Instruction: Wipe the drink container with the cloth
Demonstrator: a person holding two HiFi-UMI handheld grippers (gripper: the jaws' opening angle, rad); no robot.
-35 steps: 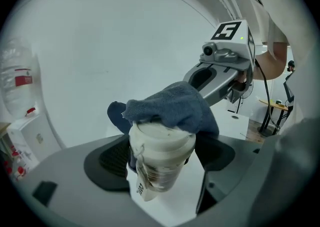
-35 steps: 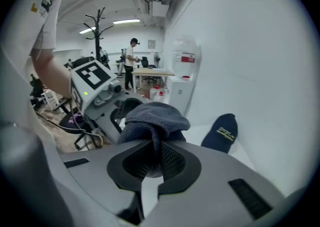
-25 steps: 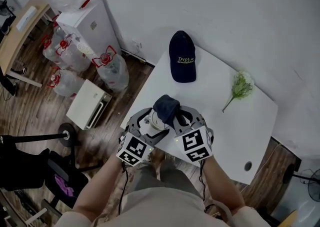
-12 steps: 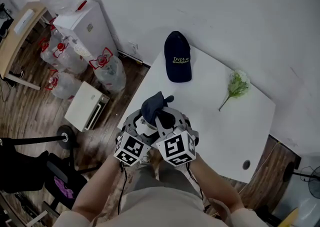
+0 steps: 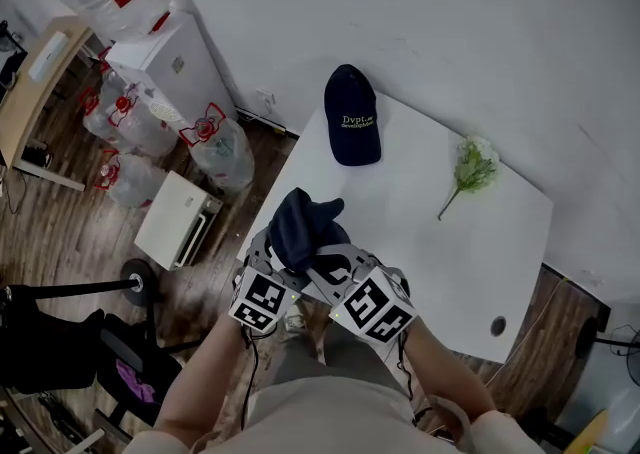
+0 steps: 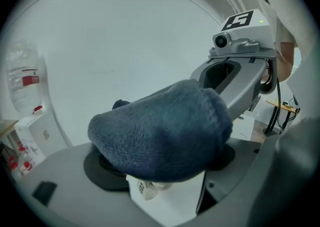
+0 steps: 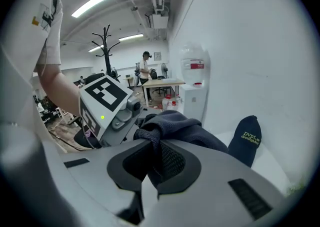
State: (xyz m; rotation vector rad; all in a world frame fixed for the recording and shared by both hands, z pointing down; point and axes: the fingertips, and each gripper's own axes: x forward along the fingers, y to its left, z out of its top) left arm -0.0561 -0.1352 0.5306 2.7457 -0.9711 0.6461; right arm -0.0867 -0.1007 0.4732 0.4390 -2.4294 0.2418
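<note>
A dark blue cloth (image 5: 300,227) is draped over the top of a white drink container (image 6: 167,201), hiding most of it. In the left gripper view, my left gripper (image 6: 162,173) is shut on the container, a jaw on either side. My right gripper (image 7: 156,165) is shut on a fold of the cloth (image 7: 176,125) and holds it over the container from the right. In the head view both grippers, left (image 5: 272,264) and right (image 5: 328,267), meet above the white table's (image 5: 480,252) near-left corner. Only a small lower part of the container shows.
A dark blue cap (image 5: 352,127) lies at the table's far left and a green flower sprig (image 5: 472,167) at the far right. The table has a round hole (image 5: 497,325) near its front right. On the floor at left stand water bottles (image 5: 222,147), a dispenser (image 5: 165,52) and a white box (image 5: 178,217).
Both grippers have shifted a little left and nearer with the container. The right gripper has pulled the cloth leftward over the container's top, so it now spreads wider and covers more.
</note>
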